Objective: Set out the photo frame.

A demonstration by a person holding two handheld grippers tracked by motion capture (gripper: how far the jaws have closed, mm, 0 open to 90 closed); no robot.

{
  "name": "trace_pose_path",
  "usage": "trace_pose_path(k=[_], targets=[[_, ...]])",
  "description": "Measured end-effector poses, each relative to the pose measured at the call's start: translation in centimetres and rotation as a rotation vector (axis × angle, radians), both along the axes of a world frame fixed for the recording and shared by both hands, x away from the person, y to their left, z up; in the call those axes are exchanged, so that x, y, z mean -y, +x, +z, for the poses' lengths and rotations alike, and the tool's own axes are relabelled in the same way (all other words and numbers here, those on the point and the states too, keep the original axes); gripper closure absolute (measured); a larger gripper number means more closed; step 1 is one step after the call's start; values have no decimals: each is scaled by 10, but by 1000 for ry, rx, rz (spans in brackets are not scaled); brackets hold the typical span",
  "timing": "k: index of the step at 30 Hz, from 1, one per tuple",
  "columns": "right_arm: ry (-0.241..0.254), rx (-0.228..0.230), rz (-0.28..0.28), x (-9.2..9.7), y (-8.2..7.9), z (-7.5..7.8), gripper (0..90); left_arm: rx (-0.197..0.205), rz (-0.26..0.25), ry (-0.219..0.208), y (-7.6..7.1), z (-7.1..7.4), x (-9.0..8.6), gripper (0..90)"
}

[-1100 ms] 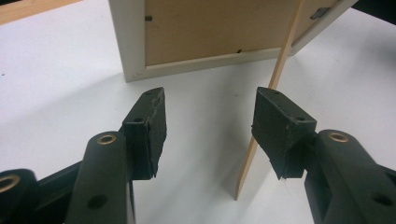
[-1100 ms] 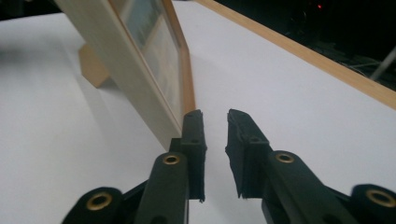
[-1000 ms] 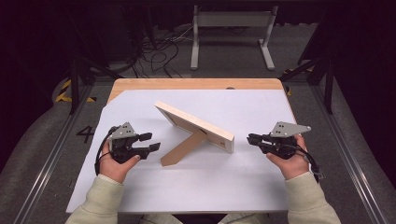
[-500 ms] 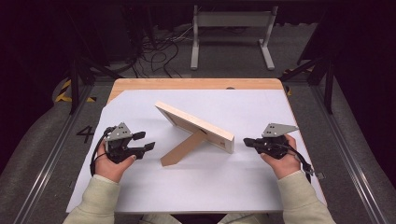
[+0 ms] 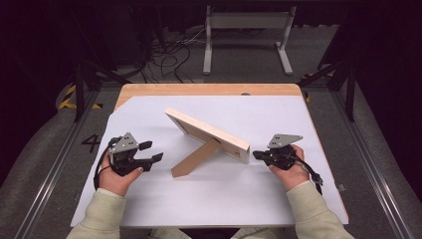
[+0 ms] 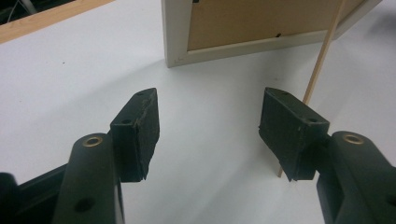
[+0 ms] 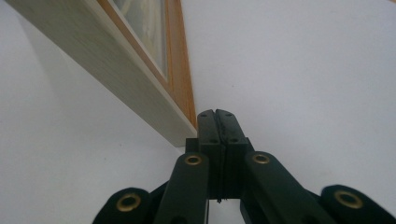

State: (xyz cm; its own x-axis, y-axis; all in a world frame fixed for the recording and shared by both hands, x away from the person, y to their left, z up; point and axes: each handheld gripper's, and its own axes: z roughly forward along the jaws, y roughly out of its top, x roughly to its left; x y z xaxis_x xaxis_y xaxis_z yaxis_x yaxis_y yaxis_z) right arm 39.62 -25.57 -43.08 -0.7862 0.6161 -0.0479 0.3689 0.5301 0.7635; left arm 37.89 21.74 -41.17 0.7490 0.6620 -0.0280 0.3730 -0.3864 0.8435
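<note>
Now, line by line:
Picture frame point(image 5: 209, 132): stands near the middle of the white table cover point(image 5: 224, 194), leaning back on its wooden easel leg point(image 5: 195, 159), which reaches toward 7 o'clock.
Left gripper point(image 5: 152, 152): at 9 o'clock of the frame, well apart from it; jaws wide apart and just been opening, nothing between them. In the left gripper view the frame's back point(image 6: 261, 23) lies ahead.
Right gripper point(image 5: 256, 155): at 4 o'clock, just beside the frame's near corner; jaws pressed together on nothing.
Right gripper view: tips sit close to the frame's lower corner point(image 7: 180, 135); touch cannot be told.

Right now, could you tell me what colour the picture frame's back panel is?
Tan brown back panel, clearest in the left gripper view.
</note>
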Motion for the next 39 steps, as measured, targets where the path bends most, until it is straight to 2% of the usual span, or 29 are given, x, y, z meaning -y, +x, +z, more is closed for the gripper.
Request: trace_pose_path(k=[14,25,30,39], targets=[[-42,-28,26,-12,8,-16,900,9,16,12,0,-1,-1,386],[-77,-8,42,-15,4,-14,900,11,21,5,-1,-1,-3,389],[-91,-17,71,-19,-1,-12,900,-2,32,-1,-4,-3,-7,391],[-101,-16,134,-32,-13,-9,900,17,55,-12,-8,-2,-15,393]])
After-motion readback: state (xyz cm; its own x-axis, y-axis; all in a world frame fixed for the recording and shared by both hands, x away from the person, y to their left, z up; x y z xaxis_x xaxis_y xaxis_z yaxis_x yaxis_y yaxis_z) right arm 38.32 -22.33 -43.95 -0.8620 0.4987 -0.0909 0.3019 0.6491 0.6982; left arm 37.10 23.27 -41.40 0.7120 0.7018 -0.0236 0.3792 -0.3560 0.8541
